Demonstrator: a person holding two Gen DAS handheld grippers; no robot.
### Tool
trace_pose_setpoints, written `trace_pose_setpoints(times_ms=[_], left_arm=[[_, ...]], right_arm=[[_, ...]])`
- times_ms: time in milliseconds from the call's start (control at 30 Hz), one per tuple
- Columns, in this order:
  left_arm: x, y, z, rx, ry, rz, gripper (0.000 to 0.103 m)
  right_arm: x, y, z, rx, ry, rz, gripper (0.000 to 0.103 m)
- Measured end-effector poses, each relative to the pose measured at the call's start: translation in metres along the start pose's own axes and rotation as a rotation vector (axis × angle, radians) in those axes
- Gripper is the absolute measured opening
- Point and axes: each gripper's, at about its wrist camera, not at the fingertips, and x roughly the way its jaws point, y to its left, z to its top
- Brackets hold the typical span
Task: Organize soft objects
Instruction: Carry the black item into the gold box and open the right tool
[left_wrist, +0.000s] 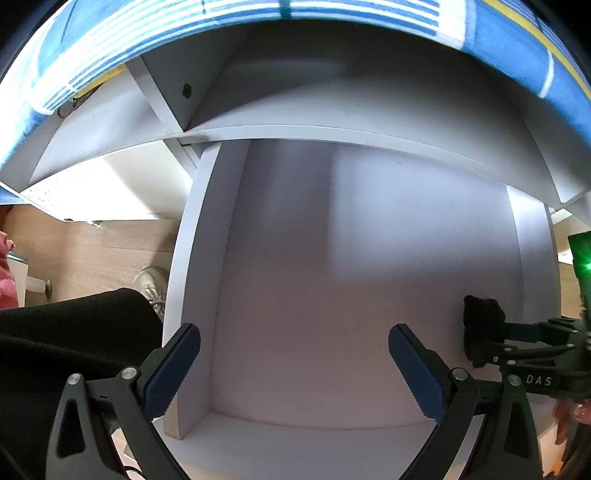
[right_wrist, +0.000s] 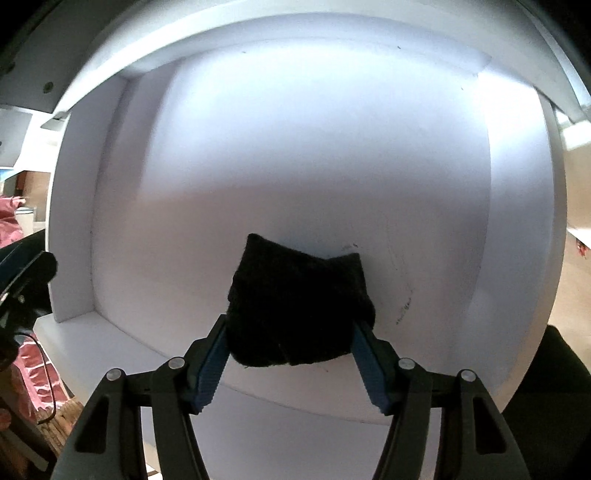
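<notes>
A black soft bundle (right_wrist: 295, 302), a rolled knit piece, sits between the blue pads of my right gripper (right_wrist: 291, 323). The pads press its two sides, so the gripper is shut on it just above the floor of a white shelf compartment (right_wrist: 295, 147). In the left wrist view the same bundle (left_wrist: 482, 321) shows at the right with the right gripper's fingers (left_wrist: 517, 332) on it. My left gripper (left_wrist: 294, 332) stands open and empty over the same compartment (left_wrist: 369, 258), its left finger (left_wrist: 173, 369) outside the side panel (left_wrist: 195, 258).
A blue and white striped cloth (left_wrist: 258, 14) lies along the top of the shelf unit. A person's black-clad leg (left_wrist: 74, 332) and a light shoe (left_wrist: 151, 284) are on the wood floor (left_wrist: 92, 251) at the left. Pink fabric (right_wrist: 11, 218) lies at the far left.
</notes>
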Motion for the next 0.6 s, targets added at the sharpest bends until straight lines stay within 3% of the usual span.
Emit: trace_pose_setpoints(times_ms=[200,267,367,600], left_arm=[[0.000,-0.001,0.000,0.004,0.001,0.006,0.102],[0.000,-0.001,0.000,0.006,-0.001,0.006,0.102],[-0.001,-0.002,0.000,0.011,-0.007,0.008,0.102],[-0.004,-0.002,-0.002,0.004,-0.013,0.003,0.102]], right_arm=[[0.004,0.001,0.007,0.001,0.013,0.005,0.064],[-0.004,0.003,0.024,0.013,0.014,0.013,0.064],[-0.015,-0.014,0.019,0.028,0.010,0.033,0.064],[-0.038,-0.012,0.012,0.012,-0.035,0.088,0.064]])
